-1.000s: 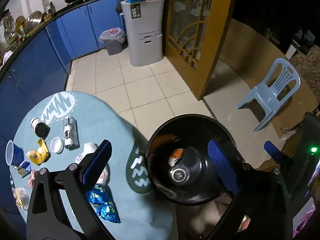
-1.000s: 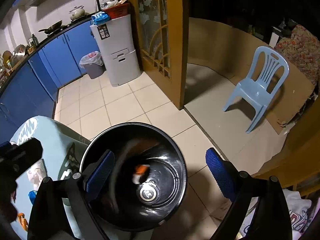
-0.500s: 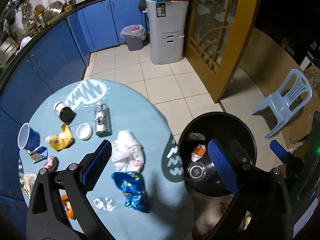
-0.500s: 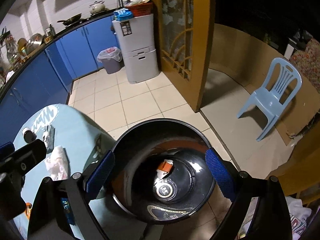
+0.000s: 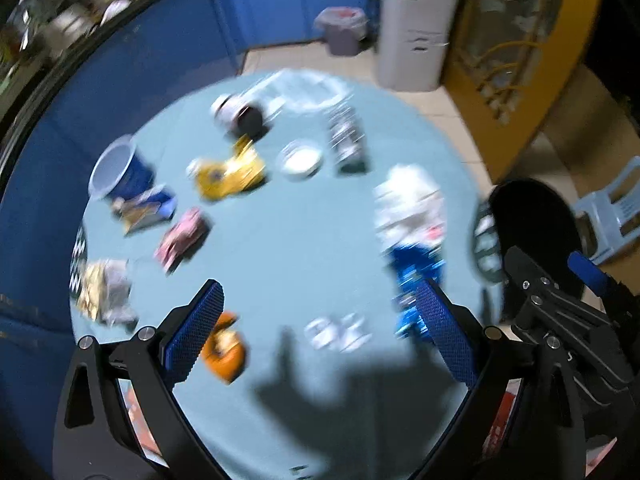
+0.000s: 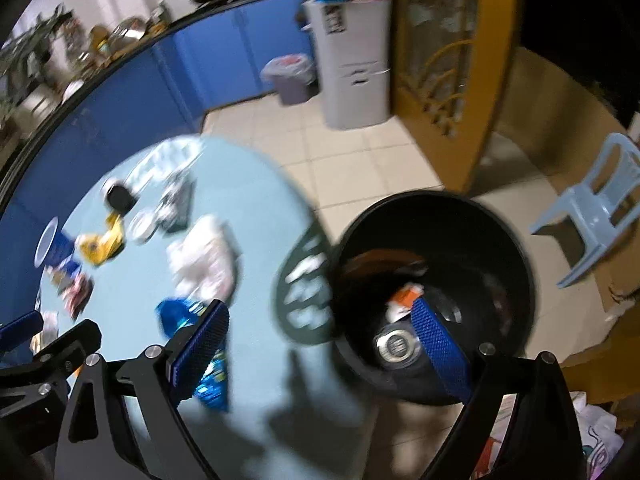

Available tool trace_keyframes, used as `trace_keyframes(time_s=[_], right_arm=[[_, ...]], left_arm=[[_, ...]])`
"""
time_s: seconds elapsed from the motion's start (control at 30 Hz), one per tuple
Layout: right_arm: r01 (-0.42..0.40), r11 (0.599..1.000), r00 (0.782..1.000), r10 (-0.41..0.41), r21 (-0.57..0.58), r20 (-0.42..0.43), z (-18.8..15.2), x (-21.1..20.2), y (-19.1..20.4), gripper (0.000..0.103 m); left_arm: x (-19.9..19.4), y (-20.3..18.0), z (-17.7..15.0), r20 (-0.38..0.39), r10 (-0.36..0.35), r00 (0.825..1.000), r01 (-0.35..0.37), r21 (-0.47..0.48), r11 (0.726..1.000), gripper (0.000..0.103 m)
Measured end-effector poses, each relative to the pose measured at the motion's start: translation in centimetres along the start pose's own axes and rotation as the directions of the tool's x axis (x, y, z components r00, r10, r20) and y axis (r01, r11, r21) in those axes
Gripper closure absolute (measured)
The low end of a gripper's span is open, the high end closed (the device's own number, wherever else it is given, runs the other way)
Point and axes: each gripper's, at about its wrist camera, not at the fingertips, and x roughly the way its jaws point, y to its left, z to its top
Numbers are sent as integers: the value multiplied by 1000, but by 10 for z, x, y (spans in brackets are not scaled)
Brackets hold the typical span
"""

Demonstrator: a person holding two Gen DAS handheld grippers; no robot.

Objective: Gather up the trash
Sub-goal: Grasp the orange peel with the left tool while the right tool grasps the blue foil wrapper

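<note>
Both views are motion-blurred. My left gripper [image 5: 316, 336] is open and empty above the near part of the round light-blue table [image 5: 288, 248]. Trash lies on the table: a blue foil wrapper [image 5: 416, 276], crumpled white paper [image 5: 408, 200], an orange piece [image 5: 224, 348], a pink packet [image 5: 182, 238], a yellow wrapper [image 5: 228, 176] and a blue cup [image 5: 120, 174]. My right gripper [image 6: 320, 336] is open and empty between the table edge and the black trash bin [image 6: 500, 240], which holds an orange-and-white scrap [image 6: 404, 300].
The bin [image 5: 536, 216] stands on the tiled floor right of the table. A light-blue plastic chair [image 6: 592, 204] is at the far right. A grey cabinet [image 6: 352, 64] and a small grey bin [image 6: 290, 78] stand by the blue kitchen cupboards.
Both grippers have swung left, away from above the bin and toward the table. The table's trash now fills the left wrist view. Both stay open.
</note>
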Motion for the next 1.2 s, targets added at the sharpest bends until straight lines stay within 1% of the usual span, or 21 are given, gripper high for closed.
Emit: trace_keyframes(time_s=[0.1,0.2,0.27,0.33,0.4,0.43,0.47,0.53,0.57,0.6,0.63,0.67,0.77,0.8,0.97,1.0,1.07,1.1,1.13,1.17,1.2], right_arm=[[-30,998,999,27,-51,-42,-11,11,26,13],[-39,994,997,33,-98,-63,-18,15,46,13],[-47,991,996,37,-123,-81,-23,20,57,13],[-50,988,995,37,-143,-95,-27,22,66,13],[-48,985,994,31,-165,-105,-30,25,74,13],[-45,983,993,25,-179,-113,-32,26,79,13],[-44,982,993,22,-186,-116,-34,28,82,13],[-38,979,992,13,-201,-123,-37,30,89,13],[-35,978,992,10,-204,-125,-38,30,90,13],[-34,978,992,8,-207,-126,-39,31,92,13],[-33,977,992,6,-208,-128,-38,32,94,13],[-29,977,992,2,-211,-129,-39,33,95,13],[-24,976,990,-6,-217,-138,-40,35,98,13],[-25,975,990,-7,-219,-143,-41,37,99,13],[-33,972,991,1,-234,-137,-42,39,104,13],[-33,970,991,0,-241,-134,-42,39,105,13],[-46,968,991,13,-247,-135,-42,39,109,17],[-55,967,991,22,-249,-136,-43,39,110,24],[-62,966,990,28,-252,-137,-44,38,111,35],[-68,963,989,31,-260,-143,-45,38,112,43],[-67,962,989,29,-265,-147,-45,39,113,54]], left_arm=[[8,22,-11,-36,19,999,-20,-41,999,8],[16,46,-25,-75,33,997,-39,-78,996,8],[22,58,-32,-98,32,995,-42,-99,994,8],[29,67,-37,-123,23,992,-38,-119,992,12],[36,74,-43,-151,7,989,-27,-132,991,22],[42,77,-47,-175,-6,984,-18,-137,990,25],[46,78,-50,-197,-18,980,-9,-139,990,31],[57,81,-56,-246,-46,968,9,-147,989,36],[61,82,-57,-260,-56,964,16,-153,988,41],[62,83,-58,-261,-59,964,19,-155,988,41],[58,83,-57,-236,-52,970,17,-149,989,41],[57,83,-56,-226,-54,973,21,-144,989,41],[62,85,-58,-242,-69,968,31,-157,987,42],[60,85,-57,-233,-66,970,30,-156,987,44],[58,88,-58,-222,-62,973,27,-159,987,64],[57,89,-58,-225,-64,972,28,-161,987,65],[56,90,-56,-229,-67,971,28,-167,986,67],[56,89,-57,-231,-68,971,29,-168,985,69],[56,89,-57,-232,-70,970,30,-169,985,71],[57,90,-55,-235,-70,970,30,-170,985,75],[57,91,-55,-237,-69,969,29,-169,985,76]])
